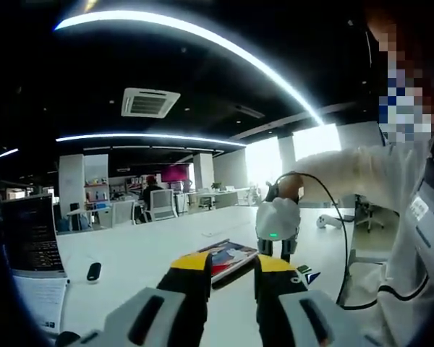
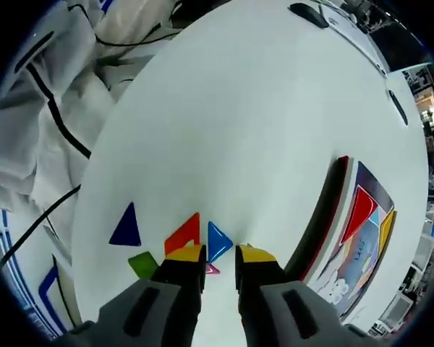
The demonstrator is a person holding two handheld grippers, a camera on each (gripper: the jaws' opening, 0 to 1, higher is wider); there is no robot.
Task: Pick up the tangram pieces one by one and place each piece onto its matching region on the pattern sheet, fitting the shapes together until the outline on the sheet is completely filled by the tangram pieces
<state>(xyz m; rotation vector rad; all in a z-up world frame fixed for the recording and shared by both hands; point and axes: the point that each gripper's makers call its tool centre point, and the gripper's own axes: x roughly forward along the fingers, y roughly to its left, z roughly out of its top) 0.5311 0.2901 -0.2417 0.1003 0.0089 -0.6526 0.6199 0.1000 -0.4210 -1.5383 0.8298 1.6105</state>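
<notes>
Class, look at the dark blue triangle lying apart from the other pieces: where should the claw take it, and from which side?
Come straight down on the dark blue triangle; it lies flat, with bare table all round. Pinch its two long slanted edges, probably near the wide base.

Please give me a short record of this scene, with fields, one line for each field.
surface: white table
loose pieces: dark blue triangle, orange piece, blue piece, green piece, pink piece
pattern sheet: on a board, red triangle and yellow piece placed
right gripper: open, over the pieces
left gripper: open, empty
</notes>
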